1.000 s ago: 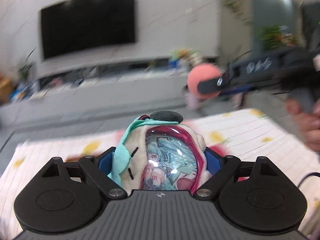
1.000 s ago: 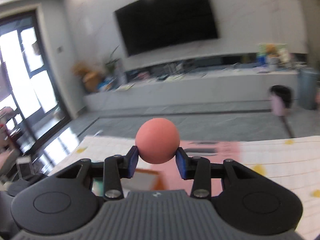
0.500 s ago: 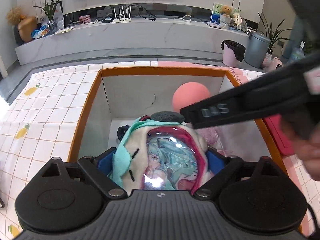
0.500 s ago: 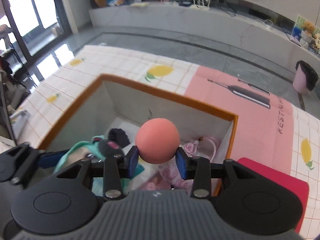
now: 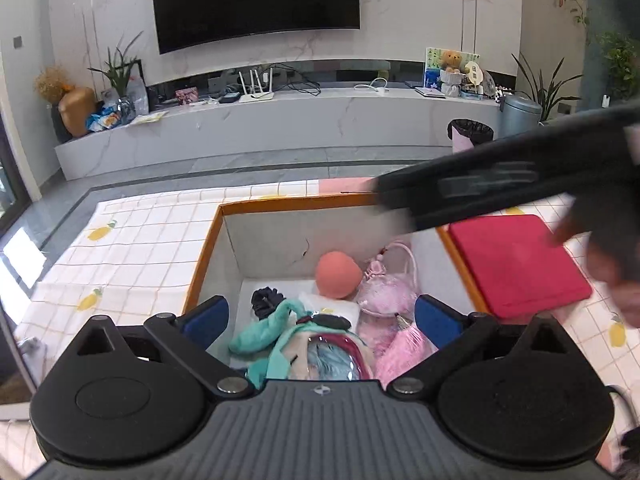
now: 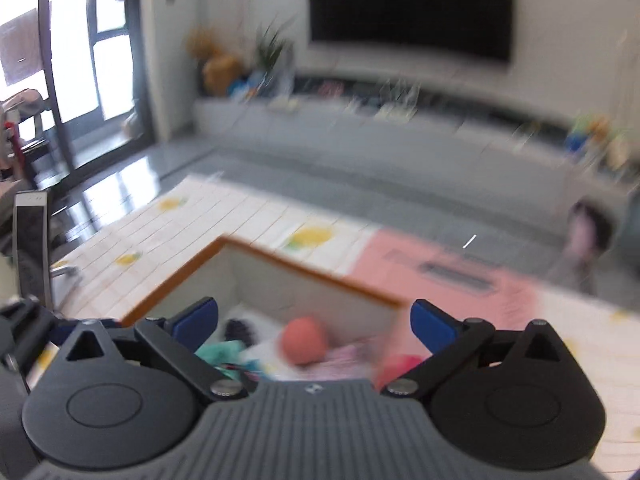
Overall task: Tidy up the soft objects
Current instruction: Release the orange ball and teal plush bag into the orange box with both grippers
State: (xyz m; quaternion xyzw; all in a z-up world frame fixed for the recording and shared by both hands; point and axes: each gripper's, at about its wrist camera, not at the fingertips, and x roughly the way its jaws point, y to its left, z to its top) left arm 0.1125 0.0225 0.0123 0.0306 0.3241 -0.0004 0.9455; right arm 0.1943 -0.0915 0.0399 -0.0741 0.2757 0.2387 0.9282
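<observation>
You are looking at a box (image 5: 400,236) whose inner walls are showing matt, off-white card, with a smooth orange band running along the rim. The coral ball (image 5: 337,274) is presenting a matt, finely textured foam-like skin. The teal plush (image 5: 276,334) is showing soft fleece cloth, with a glossy clear plastic window reflecting light. The pink pouch (image 5: 386,292) is appearing as shiny translucent film. The red pad (image 5: 516,264) is showing matt woven cloth. The tablecloth (image 5: 132,240) is lying smooth with a slight sheen. Both gripper bodies are showing matt black plastic, ribbed at the centre, with bright metal pivot screws.
</observation>
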